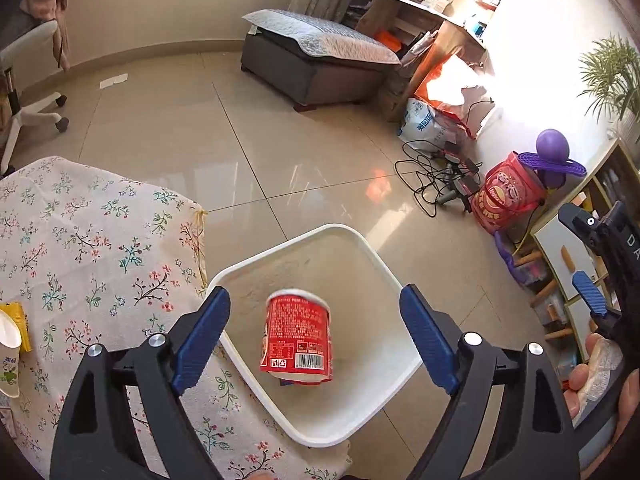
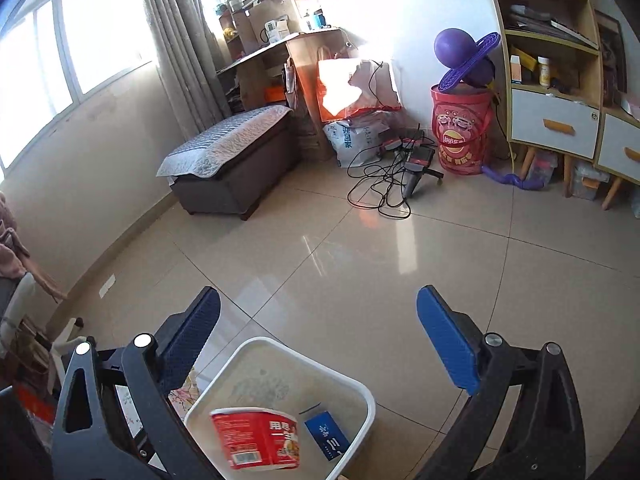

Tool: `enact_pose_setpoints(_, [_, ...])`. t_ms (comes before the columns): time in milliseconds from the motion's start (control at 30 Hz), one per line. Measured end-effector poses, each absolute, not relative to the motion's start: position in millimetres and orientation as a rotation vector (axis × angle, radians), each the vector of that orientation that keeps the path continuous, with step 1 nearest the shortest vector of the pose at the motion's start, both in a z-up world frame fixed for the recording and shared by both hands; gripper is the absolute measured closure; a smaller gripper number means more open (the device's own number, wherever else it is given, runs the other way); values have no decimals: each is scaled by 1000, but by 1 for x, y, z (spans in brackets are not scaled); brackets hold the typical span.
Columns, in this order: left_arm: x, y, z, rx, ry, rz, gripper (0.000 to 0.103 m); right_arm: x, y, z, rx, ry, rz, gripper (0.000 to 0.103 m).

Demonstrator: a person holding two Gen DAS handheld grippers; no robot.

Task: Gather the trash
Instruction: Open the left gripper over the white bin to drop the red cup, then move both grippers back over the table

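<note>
Noodle cup lies in the bin beneath two empty, wide-open grippers.

The red noodle cup rests on its side inside the white bin, straight ahead of and below the left gripper, between the lines of its spread jaws but touching neither; its long axis runs roughly along the gripper's line of sight, barcode end nearest. The right gripper, jaws equally apart and holding nothing, has the bin low and left of centre, so the left is judged the better aligned. Only the right wrist view shows a blue packet just beside the cup; only the left shows the floral tablecloth left of the jaws, where more litter seems to wait.
</note>
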State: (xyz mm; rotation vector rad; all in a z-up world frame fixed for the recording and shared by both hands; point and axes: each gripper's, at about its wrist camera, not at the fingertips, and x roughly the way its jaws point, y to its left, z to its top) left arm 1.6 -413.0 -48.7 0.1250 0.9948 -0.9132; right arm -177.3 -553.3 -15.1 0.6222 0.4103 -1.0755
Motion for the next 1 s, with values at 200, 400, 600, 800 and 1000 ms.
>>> enact_pose_setpoints(200, [11, -386, -27, 166, 882, -793, 11, -155, -531, -9, 527, 436, -1038, 7])
enact_pose_setpoints(400, [24, -347, -8, 178, 778, -643, 8, -127, -499, -8, 453, 475, -968, 7])
enact_pose_setpoints(600, [38, -303, 0, 170, 717, -494, 7, -92, -458, -7, 348, 518, -883, 7])
enact_pose_setpoints(800, [51, -257, 2, 142, 710, -392, 7, -60, -420, -6, 266, 550, -796, 7])
enact_pose_setpoints(1000, [65, -211, -2, 124, 713, -315, 7, -30, -382, -9, 198, 588, -718, 7])
